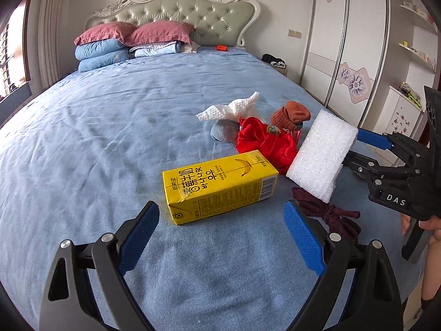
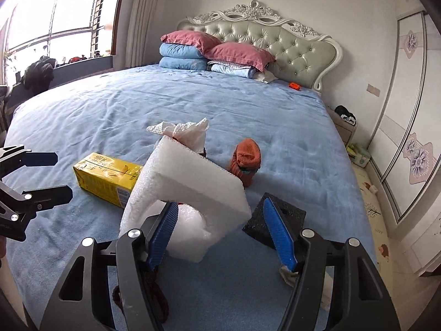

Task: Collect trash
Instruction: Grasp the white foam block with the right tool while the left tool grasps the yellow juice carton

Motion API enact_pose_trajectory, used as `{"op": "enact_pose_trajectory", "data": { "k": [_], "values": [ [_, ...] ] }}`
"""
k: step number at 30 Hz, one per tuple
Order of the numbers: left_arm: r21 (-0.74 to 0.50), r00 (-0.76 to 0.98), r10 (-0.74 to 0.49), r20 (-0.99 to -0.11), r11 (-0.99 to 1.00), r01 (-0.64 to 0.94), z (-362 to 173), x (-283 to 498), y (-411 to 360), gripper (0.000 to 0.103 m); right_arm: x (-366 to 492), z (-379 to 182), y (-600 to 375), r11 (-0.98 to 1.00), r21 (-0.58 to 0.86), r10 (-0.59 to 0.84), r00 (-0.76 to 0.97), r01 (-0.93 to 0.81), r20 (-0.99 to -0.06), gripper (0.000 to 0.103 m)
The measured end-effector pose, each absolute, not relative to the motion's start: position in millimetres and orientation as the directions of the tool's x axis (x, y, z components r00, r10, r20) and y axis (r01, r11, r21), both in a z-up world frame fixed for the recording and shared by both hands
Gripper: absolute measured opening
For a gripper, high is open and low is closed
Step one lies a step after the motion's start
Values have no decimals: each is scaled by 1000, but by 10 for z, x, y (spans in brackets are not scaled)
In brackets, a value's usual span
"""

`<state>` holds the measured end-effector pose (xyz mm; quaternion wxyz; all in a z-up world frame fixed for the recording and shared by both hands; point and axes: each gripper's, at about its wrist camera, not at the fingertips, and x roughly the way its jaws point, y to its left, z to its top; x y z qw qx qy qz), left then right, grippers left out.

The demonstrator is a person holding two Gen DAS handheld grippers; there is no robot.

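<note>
A yellow drink carton [image 1: 217, 182] lies on its side on the blue bed [image 1: 110, 138]. My left gripper [image 1: 222, 212] hangs open just short of it, one finger on either side of its near end. A white foam block [image 2: 193, 193] sits tilted between the fingers of my right gripper [image 2: 219, 203]. The left pad touches the block, and a gap shows at the right pad. Behind the block lie a crumpled white tissue [image 1: 231, 109], a red cloth [image 1: 264, 140] and an orange knit sock [image 1: 290, 115]. The right wrist view shows the left gripper [image 2: 62, 176] open beside the carton [image 2: 107, 176].
A dark maroon cloth [image 1: 328, 212] lies under the foam block. A black foam square [image 2: 292, 215] rests behind my right finger. Pillows [image 1: 132, 41] and a padded headboard [image 1: 193, 13] stand at the far end. A wardrobe [image 1: 344, 55] lines the right wall. A hand [image 1: 432, 226] holds the right gripper.
</note>
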<state>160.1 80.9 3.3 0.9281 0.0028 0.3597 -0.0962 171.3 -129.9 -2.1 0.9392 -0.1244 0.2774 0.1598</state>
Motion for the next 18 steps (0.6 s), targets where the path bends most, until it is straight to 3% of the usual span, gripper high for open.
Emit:
{"op": "enact_pose_trajectory", "data": {
  "k": [3, 4, 5, 8, 18],
  "values": [
    [-59, 703, -191, -685, 976, 208, -9, 1699, 848, 91, 1806, -12, -1219, 908, -186, 216, 799, -376, -561, 55],
    [-52, 696, -191, -692, 975, 216, -20, 1727, 854, 91, 1837, -17, -1197, 903, -193, 217, 794, -385, -567, 43],
    [-46, 692, -191, -696, 974, 223, -29, 1757, 862, 91, 1869, -27, -1178, 900, -198, 213, 789, -388, -576, 37],
    [-24, 677, -195, -710, 967, 253, -35, 1853, 885, 91, 1919, -43, -1175, 907, -209, 181, 786, -366, -591, 31],
    [106, 626, -203, -753, 901, 420, -74, 2082, 881, 91, 1915, 215, -1291, 904, 83, 354, 624, -420, -697, 27]
  ]
}}
